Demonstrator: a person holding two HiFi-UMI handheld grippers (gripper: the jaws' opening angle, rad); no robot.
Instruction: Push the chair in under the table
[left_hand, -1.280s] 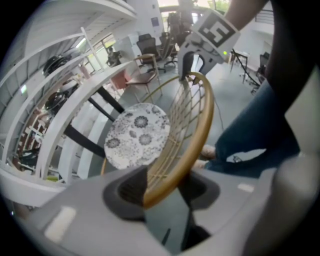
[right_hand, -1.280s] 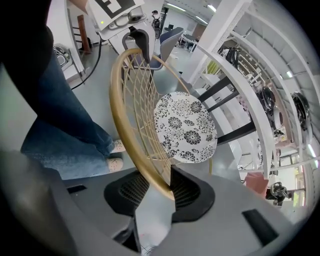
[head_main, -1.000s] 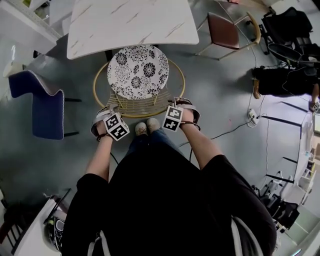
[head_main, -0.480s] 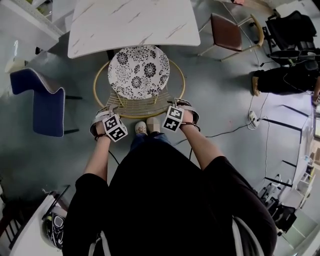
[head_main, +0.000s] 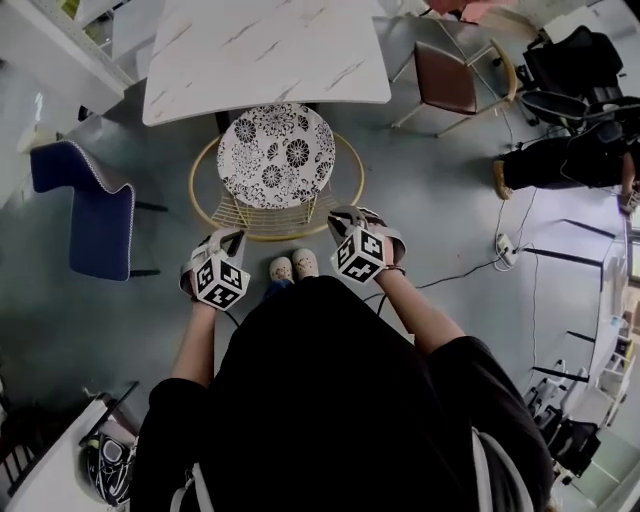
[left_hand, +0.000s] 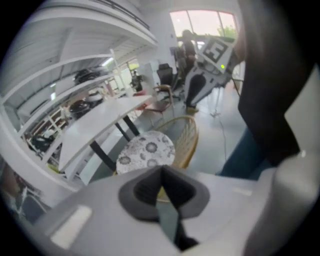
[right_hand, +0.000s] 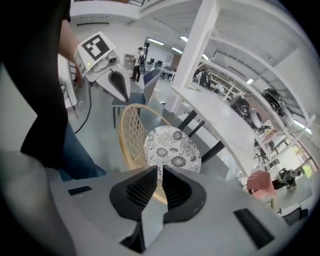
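While the round chair (head_main: 277, 165) stands on the grey floor (head_main: 420, 180), only its far edge reaches the near edge of the white marble-pattern rectangular counter (head_main: 265, 50); most of the seat sits out in the open, so it's not pushed in yet. Chair build: round seat pad in a black-and-white floral print (head_main: 277, 150), a tan-gold hoop rim around it, and a low curved woven rattan backrest (head_main: 280, 215) with thin vertical spokes, on the side facing the person. A black counter leg (head_main: 222, 120) shows just beside the pad's far left edge. Left gripper (left_hand: 161, 172): jaws fully together, nothing between them. Right gripper (right_hand: 160, 170): jaws closing, down to a thin slit, nothing in the slit. Neither gripper touches the chair. Head view: both sit on the person's side of the backrest. The left one is off the backrest's left end and nearer the person. The right one is just beside the backrest's right end. Each gripper view shows the chair beyond its tips, pad and rattan back in clear sight past the pads, with floor between. Both grippers point down and forward toward the chair. The person's light shoes (head_main: 293, 266) are on the floor between the two grippers, just behind the backrest.
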